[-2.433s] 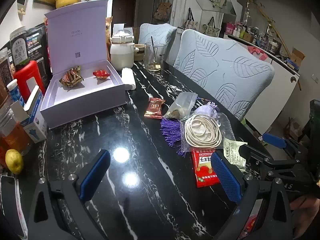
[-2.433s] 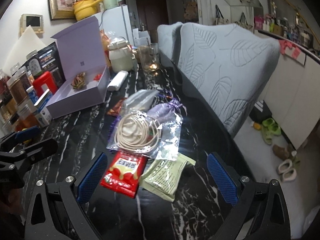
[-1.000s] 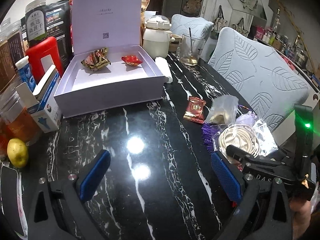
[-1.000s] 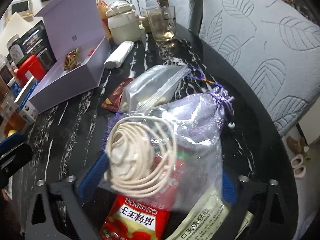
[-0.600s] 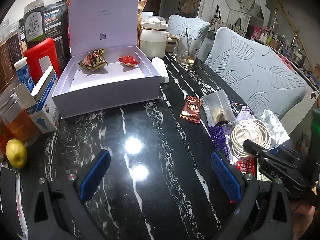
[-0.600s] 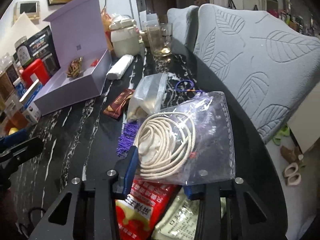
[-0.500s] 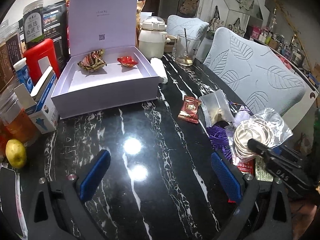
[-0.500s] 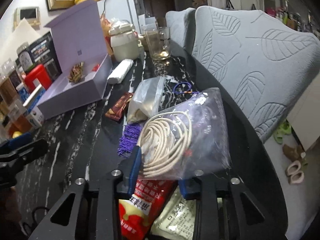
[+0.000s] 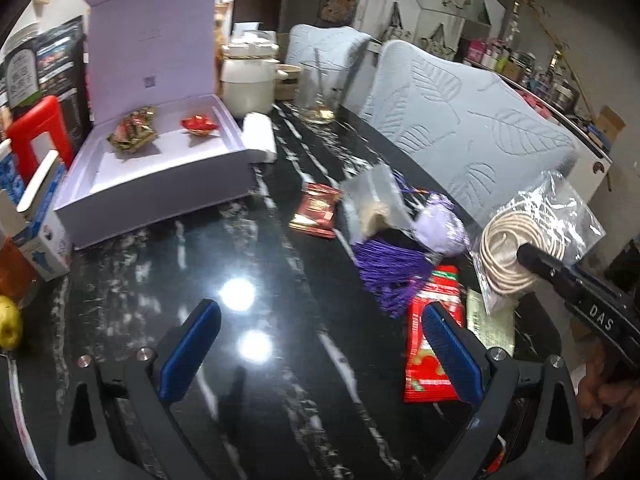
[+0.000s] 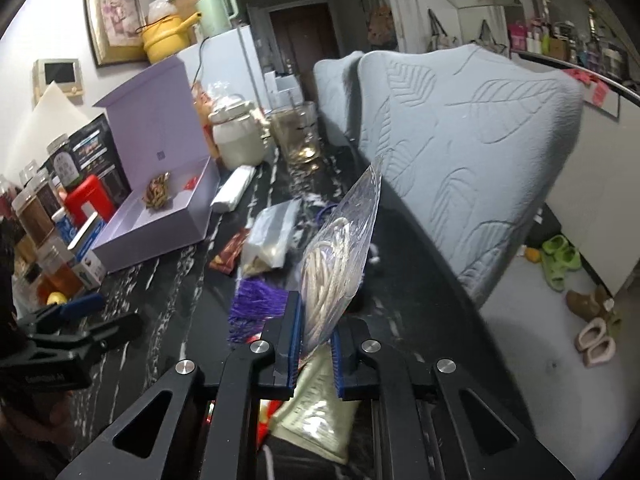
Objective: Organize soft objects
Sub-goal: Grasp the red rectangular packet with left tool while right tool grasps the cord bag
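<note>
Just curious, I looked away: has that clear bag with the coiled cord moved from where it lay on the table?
Yes. The clear bag has been lifted off the red packet it lay on, clamped upright in the right gripper.

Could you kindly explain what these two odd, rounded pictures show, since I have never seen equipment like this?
No robot here: a person holds a two-finger tool in each hand, and each tool carries a wide-angle camera looking along its blue-padded fingers. The left view shows the left tool open and empty above the black marble table. The right tool is shut on a clear bag of cream cord, lifted off the table. Lying there: a purple tassel, a red packet, a brown sachet and an open lilac box with two wrapped items inside.
</note>
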Demonstrator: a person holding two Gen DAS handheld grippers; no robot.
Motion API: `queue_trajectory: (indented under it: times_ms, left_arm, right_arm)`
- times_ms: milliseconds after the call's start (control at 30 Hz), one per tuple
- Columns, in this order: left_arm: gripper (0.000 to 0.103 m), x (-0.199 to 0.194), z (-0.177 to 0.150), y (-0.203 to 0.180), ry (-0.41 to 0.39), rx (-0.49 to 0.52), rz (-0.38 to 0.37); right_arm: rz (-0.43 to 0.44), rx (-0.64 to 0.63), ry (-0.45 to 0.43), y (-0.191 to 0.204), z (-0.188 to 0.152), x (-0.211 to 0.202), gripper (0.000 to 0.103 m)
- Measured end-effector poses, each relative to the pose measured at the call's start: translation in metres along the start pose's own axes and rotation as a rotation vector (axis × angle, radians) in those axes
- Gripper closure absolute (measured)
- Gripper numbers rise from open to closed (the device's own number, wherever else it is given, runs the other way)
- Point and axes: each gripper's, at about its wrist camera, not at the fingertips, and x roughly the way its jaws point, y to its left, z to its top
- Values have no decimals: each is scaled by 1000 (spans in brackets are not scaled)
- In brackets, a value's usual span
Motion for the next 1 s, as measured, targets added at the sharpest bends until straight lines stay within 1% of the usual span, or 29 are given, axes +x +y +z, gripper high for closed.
queue_trajectory:
  times_ms: [133, 300, 533, 700, 800, 867, 900, 967, 1000]
  left_arm:
    - [1, 10, -4, -16, 26, 28, -47]
    - [1, 27, -7, -41, 70, 88, -93]
    - [1, 52, -7, -63, 130, 136, -127]
    - [1, 68, -8, -68, 188, 140, -91]
    - [1, 76, -10, -72, 214, 143, -86]
    - [2, 78, -11, -77, 211, 173, -47]
    - [3, 79, -13, -81, 204, 193, -30]
    - [9, 79, -15, -85, 181, 220, -15]
    - [17, 77, -16, -87, 170, 229, -20]
  right_arm:
    - [-43, 16, -7, -15, -2, -7, 90]
    - [-56, 49, 2, -30, -7, -10, 90]
    - [-50, 63, -1, -41, -9, -12, 90]
    - [-41, 73, 5, -46, -9, -10, 90]
    - [-36, 79, 6, -49, -8, -10, 90]
    - [-36, 76, 8, -50, -7, -9, 90]
    - [-36, 74, 9, -51, -6, -8, 90]
    - [-33, 68, 11, -51, -6, -7, 90]
    - [-32, 67, 13, -51, -6, -6, 90]
